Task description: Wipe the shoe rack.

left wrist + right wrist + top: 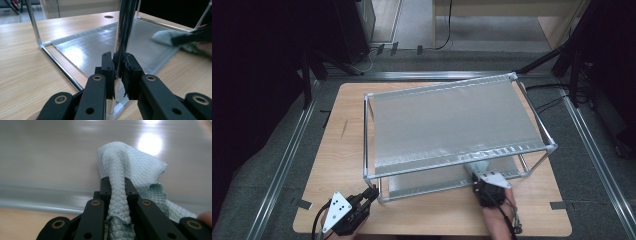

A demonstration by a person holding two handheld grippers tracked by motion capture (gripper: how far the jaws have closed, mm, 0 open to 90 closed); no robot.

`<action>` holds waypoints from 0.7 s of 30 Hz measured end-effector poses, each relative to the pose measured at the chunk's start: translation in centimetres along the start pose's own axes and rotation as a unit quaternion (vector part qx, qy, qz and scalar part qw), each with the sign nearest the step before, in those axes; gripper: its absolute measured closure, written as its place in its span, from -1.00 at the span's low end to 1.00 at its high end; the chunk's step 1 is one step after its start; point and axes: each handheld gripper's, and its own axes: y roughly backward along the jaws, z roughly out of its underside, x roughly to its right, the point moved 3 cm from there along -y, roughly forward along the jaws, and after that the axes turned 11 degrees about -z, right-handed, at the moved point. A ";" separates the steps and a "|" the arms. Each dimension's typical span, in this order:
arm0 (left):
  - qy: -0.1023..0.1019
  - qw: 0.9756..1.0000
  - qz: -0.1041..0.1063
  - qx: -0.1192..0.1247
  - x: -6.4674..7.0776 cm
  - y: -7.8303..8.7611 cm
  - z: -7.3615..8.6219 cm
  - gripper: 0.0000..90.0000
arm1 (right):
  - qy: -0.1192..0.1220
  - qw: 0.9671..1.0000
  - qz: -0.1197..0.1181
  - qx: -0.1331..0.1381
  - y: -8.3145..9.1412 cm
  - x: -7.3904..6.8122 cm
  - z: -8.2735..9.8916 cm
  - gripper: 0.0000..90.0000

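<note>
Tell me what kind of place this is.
Probably a lab or workshop set up for recording. A wooden table stands between metal floor rails, with cables trailing on grey carpet, and it bears a metal shelf rack.

We count one metal rack (452,125) with two shelf sheets, one pale green cloth (132,170), two tools, left (119,65) and right (117,185), and one wooden bench (342,150).

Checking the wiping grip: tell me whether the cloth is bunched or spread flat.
Bunched. The pale cloth is pinched into a thick fold between the right gripper fingers, the rest crumpled on the rack's lower shelf.
</note>
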 end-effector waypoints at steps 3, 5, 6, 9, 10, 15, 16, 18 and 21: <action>-0.001 1.000 0.001 0.000 0.7 0.0 0.0 0.81 | 0.035 0.999 -0.041 -0.003 -0.9 -4.0 0.0 0.84; -0.003 1.000 0.004 0.000 1.1 -0.1 0.0 0.81 | 0.052 0.996 -0.070 -0.001 -1.3 -6.3 0.1 0.83; -0.003 1.000 0.006 0.000 1.4 -0.1 0.0 0.81 | 0.064 0.994 -0.085 -0.001 -1.4 -7.6 0.2 0.83; -0.008 1.000 0.012 0.002 1.9 -0.1 0.0 0.82 | 0.080 0.985 -0.151 0.002 -1.7 -11.5 0.4 0.83; -0.010 1.000 0.012 0.003 1.9 -0.1 0.0 0.82 | 0.086 0.982 -0.165 -0.001 -1.7 -12.3 0.5 0.83; -0.012 1.000 0.015 0.003 1.8 -0.1 0.0 0.82 | 0.126 0.974 -0.186 -0.009 -1.7 -14.5 1.1 0.84; -0.013 1.000 0.015 0.003 1.8 -0.1 0.0 0.82 | 0.129 0.975 -0.182 -0.011 -1.6 -14.2 1.2 0.84; -0.014 1.000 0.016 0.003 1.8 -0.1 0.0 0.82 | 0.130 0.977 -0.166 -0.014 -1.3 -13.2 1.2 0.84; -0.014 1.000 0.018 0.003 1.8 -0.1 0.0 0.82 | 0.115 0.983 -0.143 -0.022 -0.6 -10.9 1.1 0.84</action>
